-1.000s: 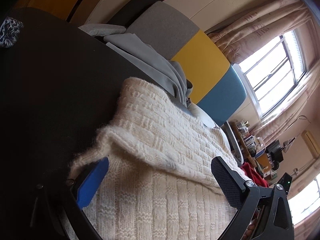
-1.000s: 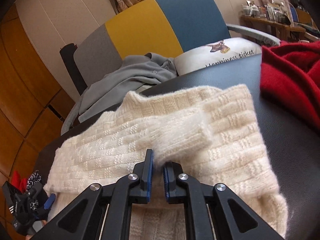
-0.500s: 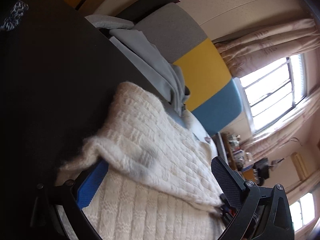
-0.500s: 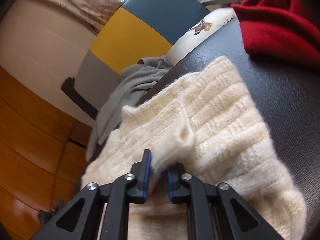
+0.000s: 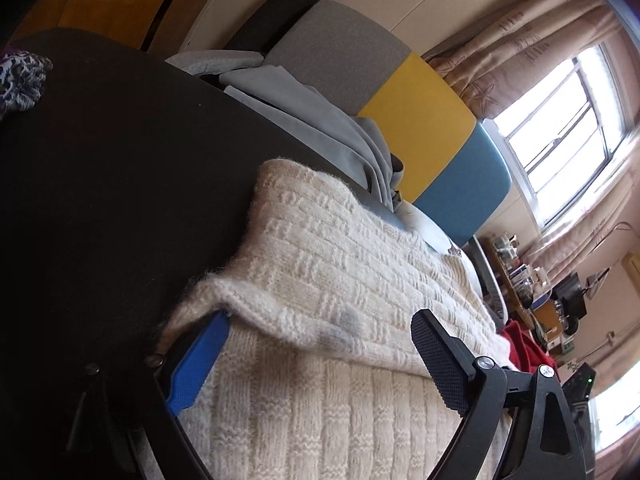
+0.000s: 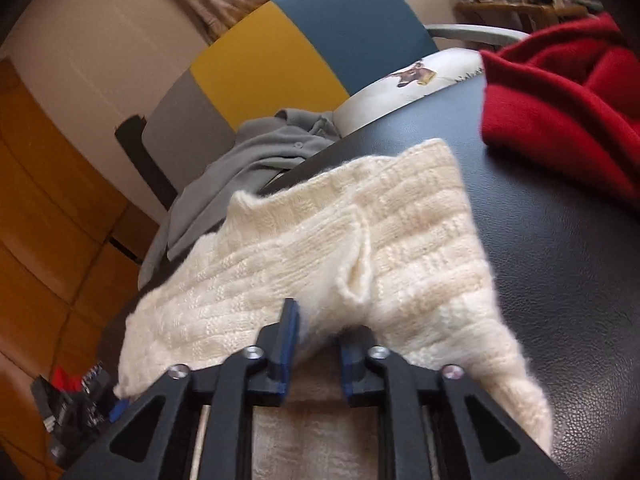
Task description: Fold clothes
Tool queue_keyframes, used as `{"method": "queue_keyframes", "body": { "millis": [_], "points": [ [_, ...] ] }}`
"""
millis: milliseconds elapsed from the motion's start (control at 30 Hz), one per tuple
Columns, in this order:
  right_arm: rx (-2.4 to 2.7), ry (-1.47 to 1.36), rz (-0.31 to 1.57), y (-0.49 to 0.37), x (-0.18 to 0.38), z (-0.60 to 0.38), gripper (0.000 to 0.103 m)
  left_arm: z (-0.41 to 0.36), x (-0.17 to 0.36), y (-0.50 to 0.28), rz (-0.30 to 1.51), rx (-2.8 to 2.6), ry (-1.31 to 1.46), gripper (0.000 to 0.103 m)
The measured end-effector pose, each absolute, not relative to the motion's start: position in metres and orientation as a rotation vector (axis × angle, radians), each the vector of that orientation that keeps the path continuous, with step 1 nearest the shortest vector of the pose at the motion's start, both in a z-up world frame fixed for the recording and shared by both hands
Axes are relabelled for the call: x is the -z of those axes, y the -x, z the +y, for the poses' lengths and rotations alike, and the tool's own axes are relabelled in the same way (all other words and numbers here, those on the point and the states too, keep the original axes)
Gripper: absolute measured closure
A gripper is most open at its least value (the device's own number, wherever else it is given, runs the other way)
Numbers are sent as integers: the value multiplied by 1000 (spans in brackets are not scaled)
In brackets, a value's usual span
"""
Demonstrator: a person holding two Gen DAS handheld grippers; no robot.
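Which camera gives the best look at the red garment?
The right wrist view: the red garment lies large on the dark table, apart from the cream sweater. The left wrist view shows only a red sliver beyond the sweater.

Left gripper (image 5: 320,344) jaws closing, straddling the cream sweater (image 5: 332,272).

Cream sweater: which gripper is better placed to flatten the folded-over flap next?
Probably the left. The left gripper stands wide, closing slightly, astride the cream sweater at the flap's edge. The right gripper is opening, its fingers still bracketing the bunched sleeve.
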State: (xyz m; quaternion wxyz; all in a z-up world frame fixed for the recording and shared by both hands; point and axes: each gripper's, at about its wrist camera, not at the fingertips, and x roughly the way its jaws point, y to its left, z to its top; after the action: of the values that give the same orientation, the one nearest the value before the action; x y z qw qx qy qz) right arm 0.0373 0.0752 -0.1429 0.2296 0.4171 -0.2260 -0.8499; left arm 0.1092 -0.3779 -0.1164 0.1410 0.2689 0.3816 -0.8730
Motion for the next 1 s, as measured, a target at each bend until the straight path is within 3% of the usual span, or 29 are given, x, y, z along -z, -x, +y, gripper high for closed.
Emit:
{"method": "queue_keyframes", "body": {
  "millis": [167, 367, 567, 700, 833, 1000],
  "points": [
    [2444, -1110, -618, -47, 128, 93, 78, -365, 101, -131, 1010, 2536, -788, 10],
    [2514, -944, -280, -59, 89, 63, 77, -354, 58, -134, 934, 2645, -664, 6],
    [2440, -1078, 19, -42, 120, 9, 77, -354, 56, -67, 823, 2689, -759, 5],
    [2451, -1096, 11, -43, 129, 14, 77, -351, 95, -50, 726, 2619, -945, 5],
    [2406, -1104, -69, -49, 136, 32, 77, -362, 107, -73, 850, 2606, -907, 6],
    [2397, -1108, -64, -46, 138, 29, 76, -365, 103, -79, 877, 2598, -917, 6]
  ]
}}
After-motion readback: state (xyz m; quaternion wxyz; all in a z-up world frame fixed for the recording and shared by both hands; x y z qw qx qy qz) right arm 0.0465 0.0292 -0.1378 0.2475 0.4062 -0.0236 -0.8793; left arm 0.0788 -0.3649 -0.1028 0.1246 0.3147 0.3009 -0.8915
